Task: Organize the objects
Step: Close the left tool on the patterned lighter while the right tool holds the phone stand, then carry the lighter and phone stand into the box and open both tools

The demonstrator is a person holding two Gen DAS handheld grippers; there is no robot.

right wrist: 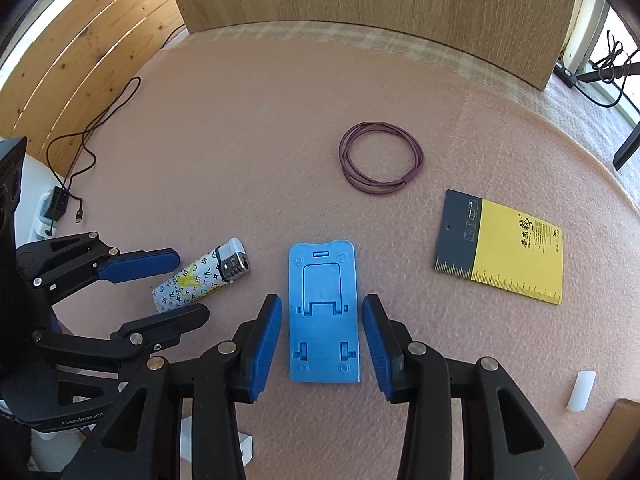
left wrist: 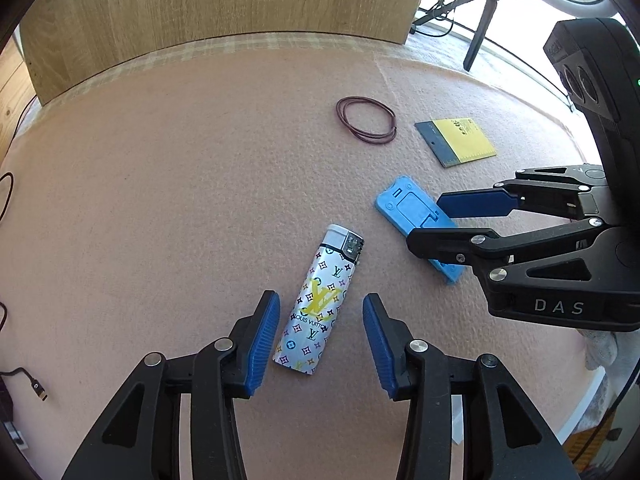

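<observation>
A silver lighter (left wrist: 320, 300) with a colourful monogram print lies flat on the pink felt mat (left wrist: 180, 200). My left gripper (left wrist: 320, 340) straddles its lower half, open, with a clear gap at the right pad. A blue plastic phone stand (right wrist: 323, 280) lies flat to the lighter's right. My right gripper (right wrist: 322, 344) sits over its lower half, open, a narrow gap on each side. In the left wrist view the right gripper (left wrist: 428, 224) reaches in over the stand (left wrist: 404, 208). The right wrist view shows the left gripper (right wrist: 168, 288) around the lighter (right wrist: 192, 280).
A coiled purple cord (right wrist: 380, 156) and a yellow-and-dark card (right wrist: 512, 252) lie farther back on the mat. A small white piece (right wrist: 582, 390) sits at the right. A wooden panel (left wrist: 240, 8) stands behind the mat. Black cables (right wrist: 92, 132) trail off the left edge.
</observation>
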